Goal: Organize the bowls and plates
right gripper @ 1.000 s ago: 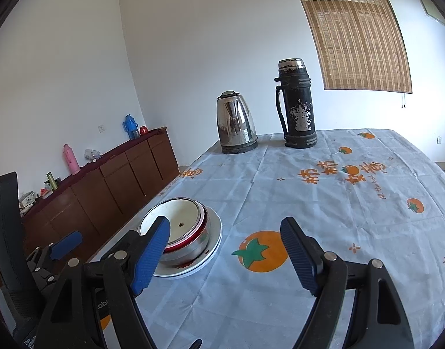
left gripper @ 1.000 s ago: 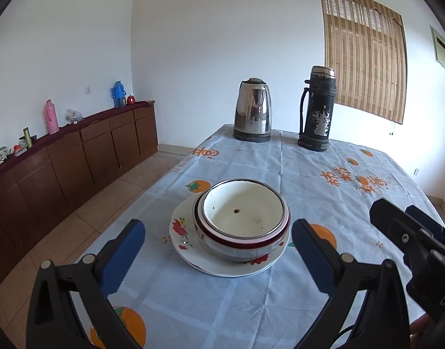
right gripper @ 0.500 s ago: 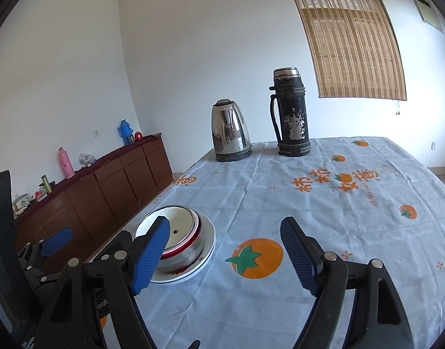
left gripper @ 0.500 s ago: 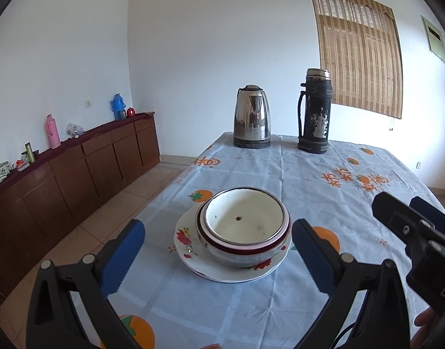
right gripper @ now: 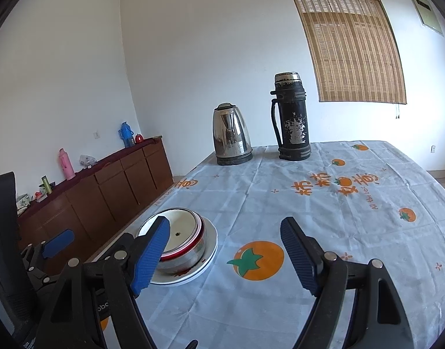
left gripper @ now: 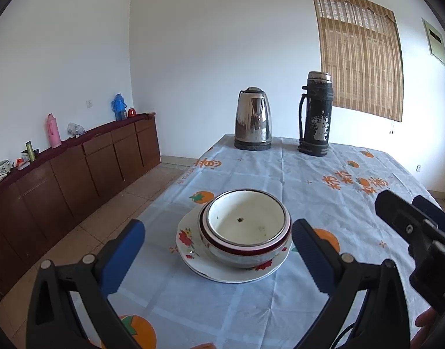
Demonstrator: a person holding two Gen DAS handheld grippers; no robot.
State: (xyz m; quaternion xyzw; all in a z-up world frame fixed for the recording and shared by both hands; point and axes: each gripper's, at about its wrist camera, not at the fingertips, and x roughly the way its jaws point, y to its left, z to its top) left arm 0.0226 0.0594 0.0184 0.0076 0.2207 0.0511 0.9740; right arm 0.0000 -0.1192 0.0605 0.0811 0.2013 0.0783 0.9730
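Left wrist view: the left gripper [left gripper: 216, 251] points slightly down at the stacked dishes. The bowl [left gripper: 245, 228] sits on the plate [left gripper: 190, 245], straight ahead of the fingers [left gripper: 122, 257] and centred in the gap between them, a little beyond the tips. A second bowl with a dark red band appears to nest under the white one, so the stack looks like 2 bowls on 1 plate. The bowl is round, so it has no long axis to line up with; what counts is that its rim lies squarely on the line the fingers point along. These fingers are spread wide, wider than the bowl as seen here, and they hold and touch nothing. The right gripper's body [left gripper: 417, 238] shows at the right edge, beside the stack and not aimed at it.

Right wrist view: the right gripper [right gripper: 223, 251] points over bare counter [right gripper: 338, 232], at an orange fruit print on the cloth. The bowl [right gripper: 181, 234] and plate [right gripper: 212, 240] lie off to the left of these fingers [right gripper: 295, 247], partly hidden behind the left finger. The fingers stand wide apart with nothing between them. The left gripper [right gripper: 58, 240] shows low at the left edge.

In my judgement the left hand is the better placed for the stack: it only needs to go forward, while the right would have to swing left first.
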